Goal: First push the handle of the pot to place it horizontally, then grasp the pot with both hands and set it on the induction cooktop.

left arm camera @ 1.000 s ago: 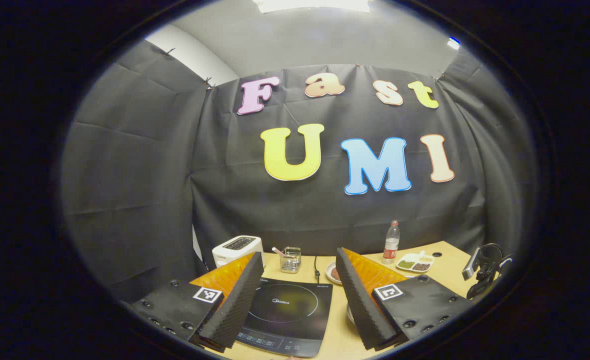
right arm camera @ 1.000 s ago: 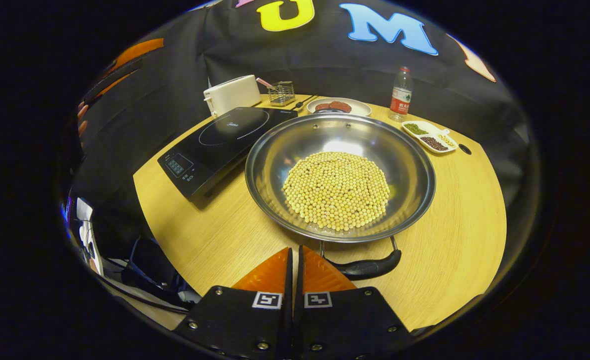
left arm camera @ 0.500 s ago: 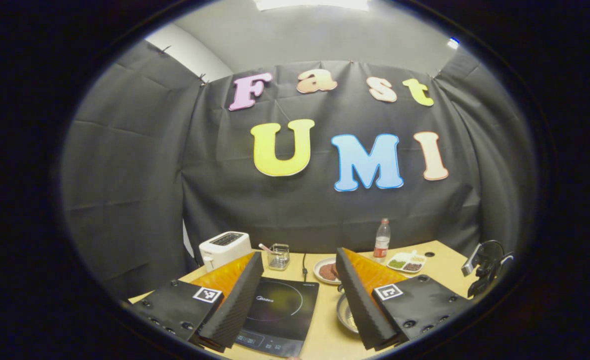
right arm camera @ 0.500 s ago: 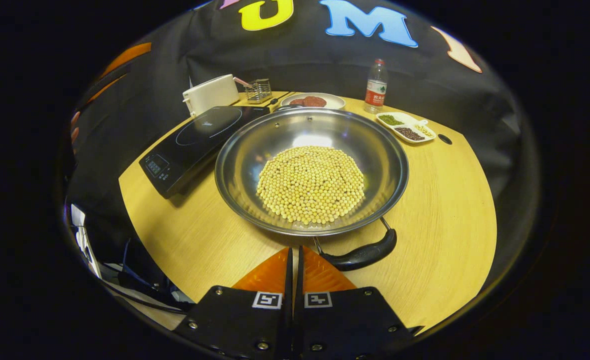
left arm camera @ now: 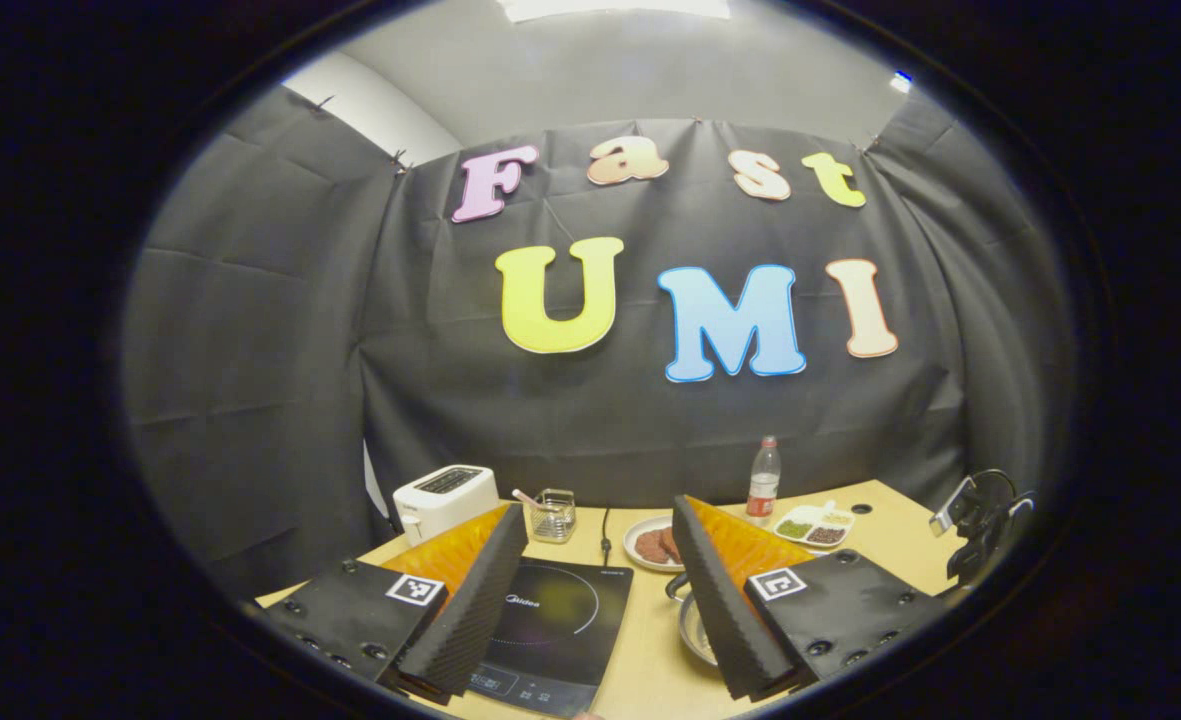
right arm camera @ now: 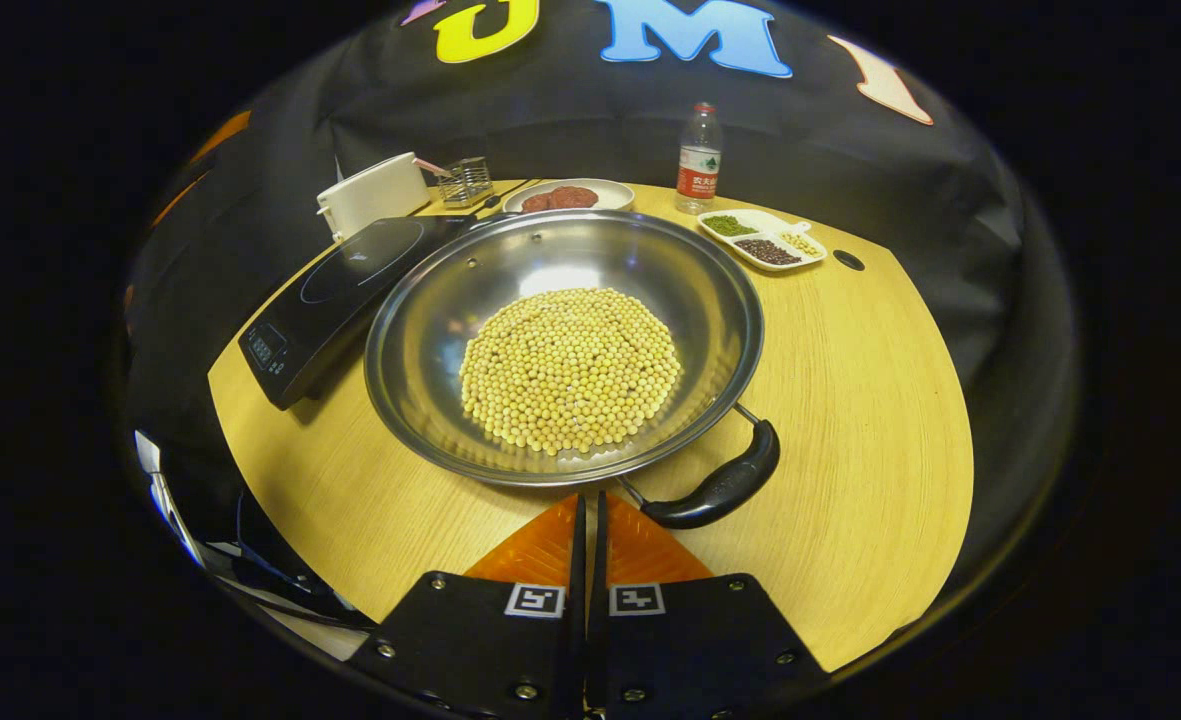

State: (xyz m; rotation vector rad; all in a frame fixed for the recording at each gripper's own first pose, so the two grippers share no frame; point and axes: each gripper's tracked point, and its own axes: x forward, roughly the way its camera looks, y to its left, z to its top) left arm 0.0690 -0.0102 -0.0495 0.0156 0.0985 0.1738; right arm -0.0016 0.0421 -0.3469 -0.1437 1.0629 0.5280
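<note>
One round wooden table [right arm camera: 880, 400] carries everything. On it sits one wide steel pot [right arm camera: 430, 300], holding a heap of pale beans [right arm camera: 570, 368], with two black handles: one [right arm camera: 718, 490] at its near rim, angled toward the right gripper [right arm camera: 588, 520], and one at its far rim [left arm camera: 677, 584], seen in the left gripper view. The pot rests on the table just beside one black induction cooktop [right arm camera: 335, 285], its rim reaching the cooktop's edge. Behind the cooktop stand one white toaster [right arm camera: 373, 194] and one small wire basket [right arm camera: 466, 181]. Farther back are one plate [right arm camera: 570, 196] of dark patties, one divided dish [right arm camera: 762, 238] and one plastic bottle [right arm camera: 698, 160]. The right gripper's two fingers are pressed together with nothing between them, just short of the near handle. The left gripper [left arm camera: 600, 585] has its two fingers spread wide above the cooktop, holding nothing.
</note>
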